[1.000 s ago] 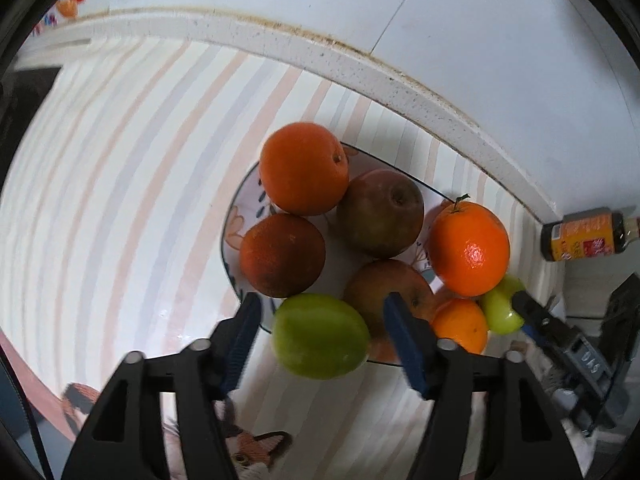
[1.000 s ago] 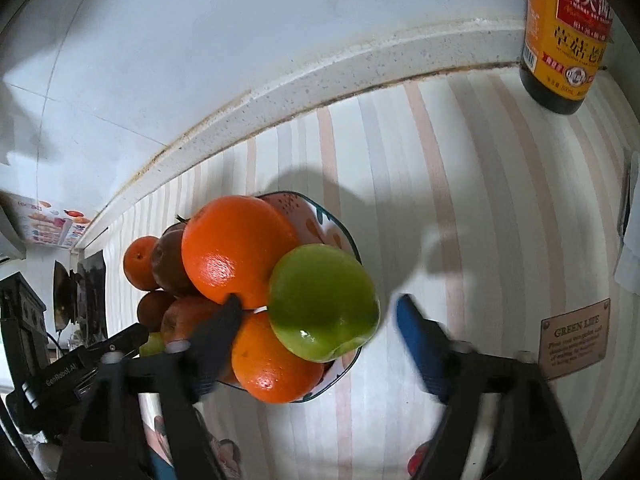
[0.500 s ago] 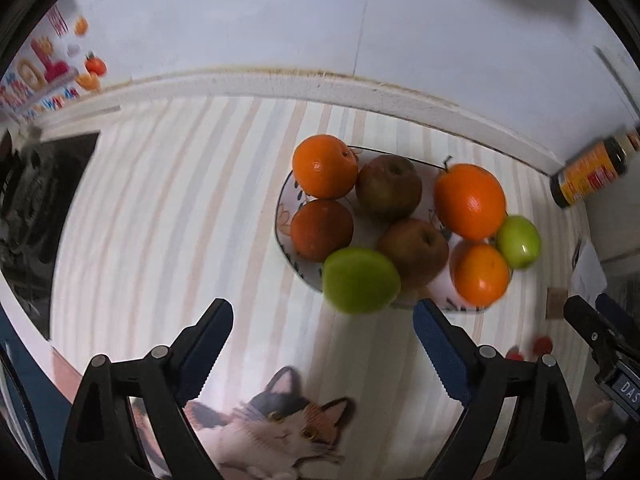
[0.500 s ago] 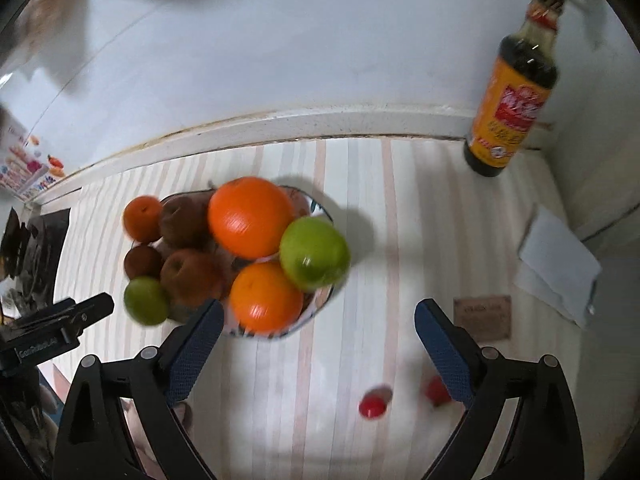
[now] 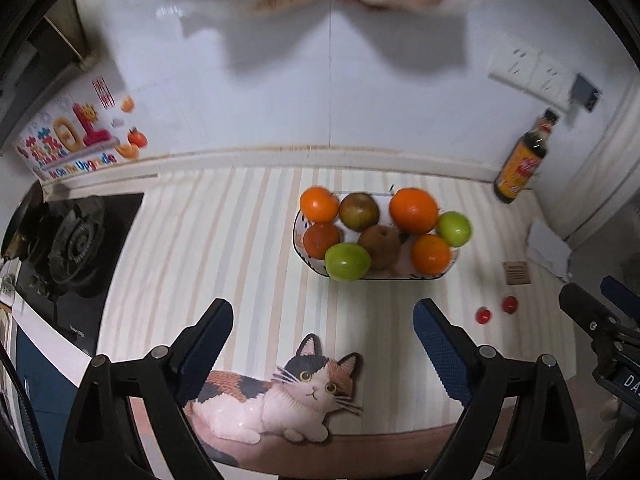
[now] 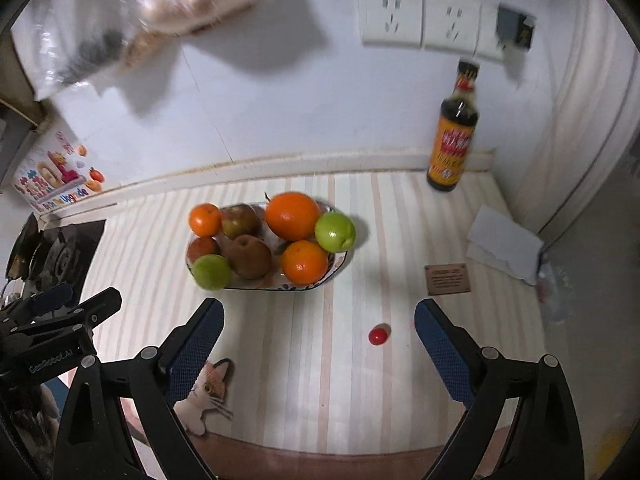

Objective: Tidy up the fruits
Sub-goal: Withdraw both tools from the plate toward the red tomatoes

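A patterned plate (image 5: pixel 298 242) is sitting on the striped table (image 5: pixel 224 248), and it is holding lots of fruit. Oranges (image 5: pixel 413 210), brown apples (image 5: pixel 379 241) and two green apples (image 5: pixel 347 261) are crowding together on it, and both green ones are hanging over the rim. Two little red tomatoes (image 5: pixel 483 315) are lying on the table, apart from the plate. A dark sauce bottle (image 6: pixel 453 136) with a yellow label is standing by the wall; its writing is too blurry to read. A wall sticker (image 5: pixel 76 148) is saying "Upgrade". The left gripper (image 5: pixel 322 332) and the right gripper (image 6: pixel 318 330) are both hanging spread wide, holding nothing.
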`<state>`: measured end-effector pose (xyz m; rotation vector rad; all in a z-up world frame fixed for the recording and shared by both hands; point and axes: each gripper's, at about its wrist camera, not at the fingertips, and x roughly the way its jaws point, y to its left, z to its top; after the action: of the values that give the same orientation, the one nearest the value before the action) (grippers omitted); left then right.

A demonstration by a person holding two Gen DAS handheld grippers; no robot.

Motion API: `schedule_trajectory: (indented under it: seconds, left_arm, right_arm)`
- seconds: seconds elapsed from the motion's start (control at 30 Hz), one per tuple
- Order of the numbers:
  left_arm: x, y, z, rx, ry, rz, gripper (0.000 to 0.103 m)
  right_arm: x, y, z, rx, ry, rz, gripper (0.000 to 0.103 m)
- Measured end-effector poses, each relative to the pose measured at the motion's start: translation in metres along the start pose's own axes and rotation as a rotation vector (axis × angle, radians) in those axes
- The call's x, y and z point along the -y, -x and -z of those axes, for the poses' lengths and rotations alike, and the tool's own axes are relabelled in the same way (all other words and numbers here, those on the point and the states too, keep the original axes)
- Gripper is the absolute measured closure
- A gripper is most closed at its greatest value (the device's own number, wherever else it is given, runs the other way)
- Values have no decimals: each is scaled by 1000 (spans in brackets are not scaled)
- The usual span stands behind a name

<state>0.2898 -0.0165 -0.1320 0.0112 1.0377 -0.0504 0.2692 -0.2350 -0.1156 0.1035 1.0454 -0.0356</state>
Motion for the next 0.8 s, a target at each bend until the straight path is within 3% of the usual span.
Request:
schedule_trajectory:
  seconds: [0.4, 0.8]
  left_arm:
    - [-12, 92, 22, 112, -40, 11, 11]
    - [-17, 133, 38, 167, -34, 37, 11]
  right_arm:
    - [-37, 119, 26, 118, 21, -7, 5]
    - [-46, 169, 37, 171, 12, -5, 4]
